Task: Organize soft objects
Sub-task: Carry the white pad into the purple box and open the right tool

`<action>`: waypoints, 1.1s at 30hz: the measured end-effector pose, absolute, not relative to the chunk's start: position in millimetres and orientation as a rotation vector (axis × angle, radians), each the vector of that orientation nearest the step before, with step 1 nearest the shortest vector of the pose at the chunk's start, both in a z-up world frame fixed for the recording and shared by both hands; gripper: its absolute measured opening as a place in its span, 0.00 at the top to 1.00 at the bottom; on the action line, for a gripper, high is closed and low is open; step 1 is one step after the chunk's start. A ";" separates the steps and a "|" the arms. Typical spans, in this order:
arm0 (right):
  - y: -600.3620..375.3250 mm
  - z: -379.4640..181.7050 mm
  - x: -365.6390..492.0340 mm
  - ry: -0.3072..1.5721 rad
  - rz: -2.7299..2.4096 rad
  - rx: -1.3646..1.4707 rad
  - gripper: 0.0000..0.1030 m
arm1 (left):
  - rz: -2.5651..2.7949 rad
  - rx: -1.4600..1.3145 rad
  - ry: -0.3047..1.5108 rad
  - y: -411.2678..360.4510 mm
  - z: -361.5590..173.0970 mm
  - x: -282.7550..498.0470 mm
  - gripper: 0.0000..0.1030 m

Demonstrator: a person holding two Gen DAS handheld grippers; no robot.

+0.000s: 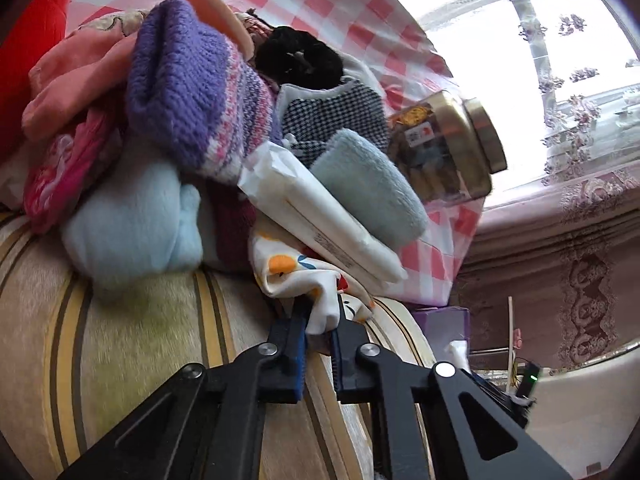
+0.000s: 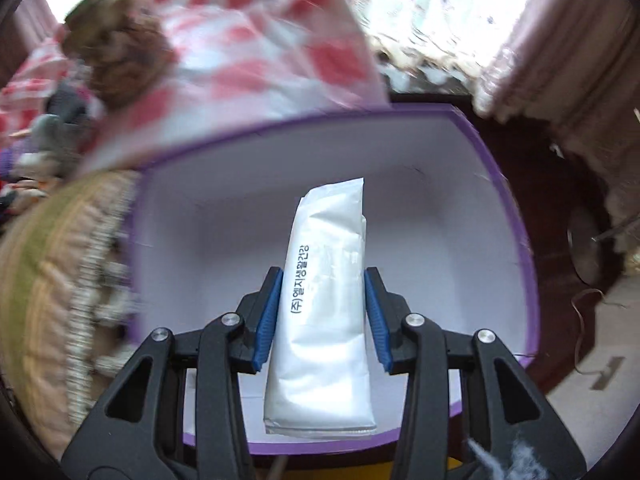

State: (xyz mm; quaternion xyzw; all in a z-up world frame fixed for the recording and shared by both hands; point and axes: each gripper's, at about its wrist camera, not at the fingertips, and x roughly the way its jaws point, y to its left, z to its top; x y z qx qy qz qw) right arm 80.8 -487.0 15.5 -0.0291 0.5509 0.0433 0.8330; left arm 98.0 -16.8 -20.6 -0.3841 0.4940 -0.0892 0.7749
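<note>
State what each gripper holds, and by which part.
The left gripper pinches the white printed cloth by its lower edge. The right gripper clamps the white packet across its middle.

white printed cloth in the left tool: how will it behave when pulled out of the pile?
Probably floppy: the white printed cloth droops in folds around the left tool. Likely light. A white packet lies on top of it, so pulling may drag or tip that.
</note>
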 end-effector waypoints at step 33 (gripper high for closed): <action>-569.6 -83.0 179.2 1.413 -0.241 -0.534 0.21 | -0.581 -0.531 0.964 -138.2 54.8 65.5 0.92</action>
